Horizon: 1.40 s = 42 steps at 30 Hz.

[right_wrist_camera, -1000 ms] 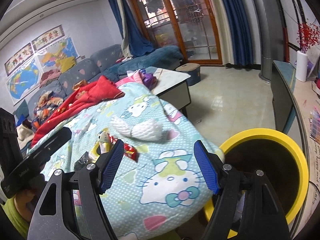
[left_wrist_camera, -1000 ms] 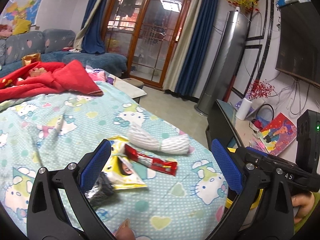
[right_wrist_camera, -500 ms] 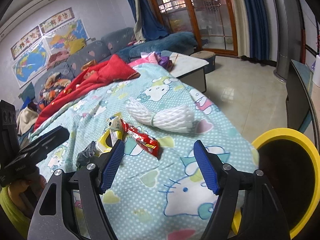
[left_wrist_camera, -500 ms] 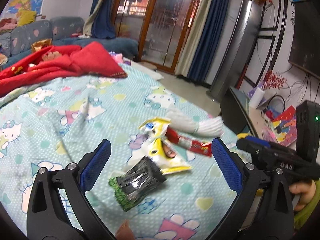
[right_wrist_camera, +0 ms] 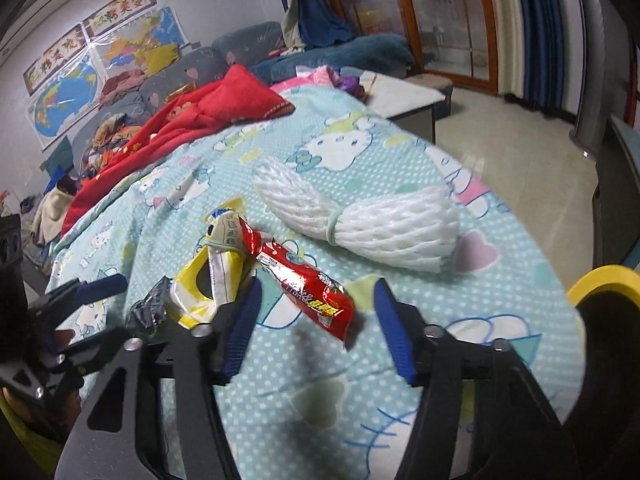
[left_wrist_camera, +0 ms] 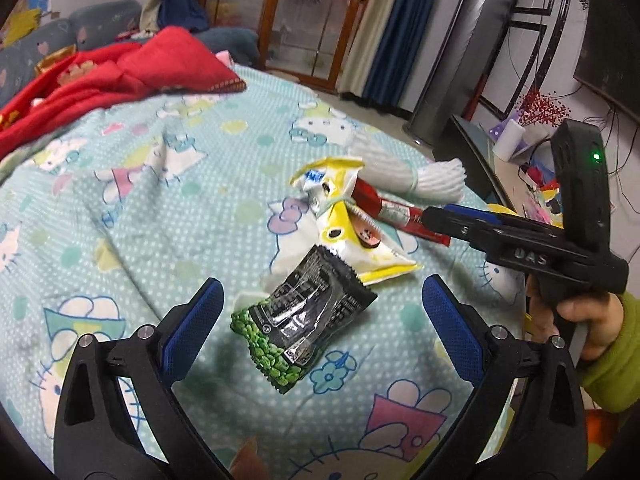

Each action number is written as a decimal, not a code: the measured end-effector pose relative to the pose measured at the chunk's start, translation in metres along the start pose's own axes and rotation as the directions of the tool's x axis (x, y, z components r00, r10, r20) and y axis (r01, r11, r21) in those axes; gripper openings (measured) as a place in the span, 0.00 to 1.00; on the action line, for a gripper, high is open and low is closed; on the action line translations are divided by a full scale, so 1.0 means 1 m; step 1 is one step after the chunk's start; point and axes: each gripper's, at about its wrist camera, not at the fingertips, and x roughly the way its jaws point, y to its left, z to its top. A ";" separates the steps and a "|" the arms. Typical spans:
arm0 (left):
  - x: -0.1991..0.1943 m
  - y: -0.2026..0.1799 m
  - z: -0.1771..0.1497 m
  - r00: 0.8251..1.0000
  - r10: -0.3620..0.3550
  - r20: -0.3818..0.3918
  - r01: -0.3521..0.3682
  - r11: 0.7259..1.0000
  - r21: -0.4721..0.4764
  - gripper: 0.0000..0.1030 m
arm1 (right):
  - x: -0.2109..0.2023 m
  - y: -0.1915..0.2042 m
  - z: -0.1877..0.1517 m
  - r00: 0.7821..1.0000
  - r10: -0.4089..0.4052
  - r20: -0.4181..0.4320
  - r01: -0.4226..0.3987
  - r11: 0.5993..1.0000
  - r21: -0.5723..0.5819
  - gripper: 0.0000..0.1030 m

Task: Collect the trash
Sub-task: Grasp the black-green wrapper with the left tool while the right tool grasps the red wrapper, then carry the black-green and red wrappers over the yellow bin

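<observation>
Four pieces of trash lie on the cartoon-cat bedspread. A black-and-green wrapper lies between the wide-apart fingers of my open left gripper; the pads are clear of it. Beyond it are a yellow wrapper, a red wrapper and a white foam net. In the right wrist view the red wrapper lies just ahead of my right gripper, partly between the fingertips. Its jaws are closing and the pads do not touch the wrapper. A yellow-rimmed bin stands at the bed's right edge.
A red blanket is heaped at the far side of the bed, with a sofa behind it. To the right are tiled floor and a dark cabinet with clutter on top. A green-sleeved hand holds the right gripper.
Both grippers have come down and forward over the bed to the wrappers. The right gripper's fingers now stand closer together. The bin has slid to the right edge of the right view.
</observation>
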 end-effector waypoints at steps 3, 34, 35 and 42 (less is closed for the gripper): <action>0.004 0.004 -0.002 1.000 -0.008 -0.025 0.008 1.000 -0.010 0.78 | 0.009 -0.002 -0.003 0.999 0.018 -0.035 -0.018 1.000 0.011 0.29; -0.039 -0.012 0.001 0.994 -0.031 0.103 0.029 0.999 0.019 0.22 | -0.066 -0.007 -0.015 0.994 0.102 0.039 -0.103 0.994 0.028 0.10; -0.041 -0.016 0.003 0.992 -0.042 0.119 0.039 0.999 0.022 0.22 | -0.070 -0.009 -0.015 0.994 0.099 0.048 -0.100 0.994 0.033 0.10; -0.048 -0.050 0.018 0.977 -0.106 0.185 0.095 0.993 0.067 0.22 | -0.096 -0.024 -0.012 0.992 0.057 0.115 -0.064 0.996 0.059 0.10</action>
